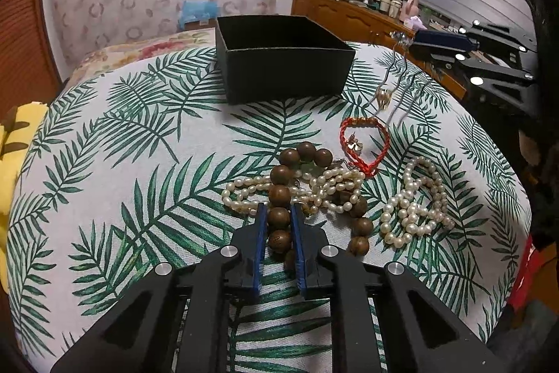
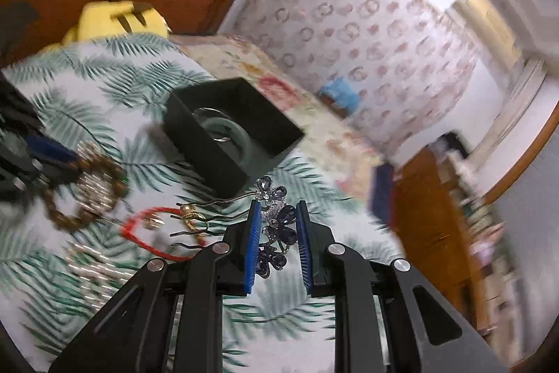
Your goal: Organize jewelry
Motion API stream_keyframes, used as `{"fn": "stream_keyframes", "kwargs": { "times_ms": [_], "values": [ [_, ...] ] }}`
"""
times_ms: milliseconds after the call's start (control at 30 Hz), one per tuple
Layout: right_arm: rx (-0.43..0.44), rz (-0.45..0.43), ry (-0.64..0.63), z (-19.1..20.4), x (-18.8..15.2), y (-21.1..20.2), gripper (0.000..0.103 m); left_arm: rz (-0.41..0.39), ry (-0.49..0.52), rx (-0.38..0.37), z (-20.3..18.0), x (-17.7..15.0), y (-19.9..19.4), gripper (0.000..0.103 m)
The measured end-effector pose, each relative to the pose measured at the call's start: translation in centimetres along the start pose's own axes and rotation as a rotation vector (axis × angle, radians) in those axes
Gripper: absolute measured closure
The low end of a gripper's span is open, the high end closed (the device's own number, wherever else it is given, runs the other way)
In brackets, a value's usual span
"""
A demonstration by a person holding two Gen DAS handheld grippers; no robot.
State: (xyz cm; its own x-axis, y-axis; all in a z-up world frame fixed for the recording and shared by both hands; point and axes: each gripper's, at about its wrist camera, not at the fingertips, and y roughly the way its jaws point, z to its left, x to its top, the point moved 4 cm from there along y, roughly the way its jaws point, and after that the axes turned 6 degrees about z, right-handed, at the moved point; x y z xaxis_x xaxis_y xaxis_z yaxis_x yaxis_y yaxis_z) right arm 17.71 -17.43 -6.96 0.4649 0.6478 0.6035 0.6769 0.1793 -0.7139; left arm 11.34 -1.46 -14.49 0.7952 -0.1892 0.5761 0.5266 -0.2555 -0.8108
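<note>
A black open box (image 1: 279, 55) stands on the leaf-print cloth; the right wrist view shows it (image 2: 195, 142) holding a green bangle (image 2: 227, 131). My left gripper (image 1: 279, 208) is shut on a brown wooden bead bracelet (image 1: 279, 194) lying among pearl strands (image 1: 332, 187). My right gripper (image 2: 277, 207) is shut on a dark blue crystal flower hair comb (image 2: 276, 226), its metal prongs (image 1: 391, 76) hanging above the cloth. A red cord bracelet (image 1: 380, 138) and a gold hairpin (image 2: 190, 215) lie near.
A second pearl pile (image 1: 415, 201) lies at the right of the cloth. A yellow plush (image 2: 115, 20) sits at the table's left edge. A wooden dresser (image 1: 349, 13) with clutter stands behind.
</note>
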Motion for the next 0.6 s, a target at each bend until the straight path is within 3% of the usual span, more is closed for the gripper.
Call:
{"fn": "stream_keyframes", "kwargs": {
  "times_ms": [33, 100, 400, 600],
  "values": [
    [-0.003, -0.003, 0.006, -0.1, 0.1, -0.1, 0.083, 0.000, -0.002, -0.001, 0.0, 0.0, 0.0, 0.090],
    [-0.045, -0.003, -0.015, 0.0, 0.2, 0.0, 0.103, 0.001, -0.004, 0.002, 0.1, 0.0, 0.1, 0.090],
    [0.015, 0.007, 0.021, 0.0, 0.2, 0.7, 0.103, 0.001, -0.001, 0.012, 0.1, 0.0, 0.1, 0.090],
    [0.058, 0.027, 0.105, -2.1, -0.9, 1.6, 0.102, 0.001, -0.001, 0.011, 0.1, 0.0, 0.1, 0.090]
  ]
}}
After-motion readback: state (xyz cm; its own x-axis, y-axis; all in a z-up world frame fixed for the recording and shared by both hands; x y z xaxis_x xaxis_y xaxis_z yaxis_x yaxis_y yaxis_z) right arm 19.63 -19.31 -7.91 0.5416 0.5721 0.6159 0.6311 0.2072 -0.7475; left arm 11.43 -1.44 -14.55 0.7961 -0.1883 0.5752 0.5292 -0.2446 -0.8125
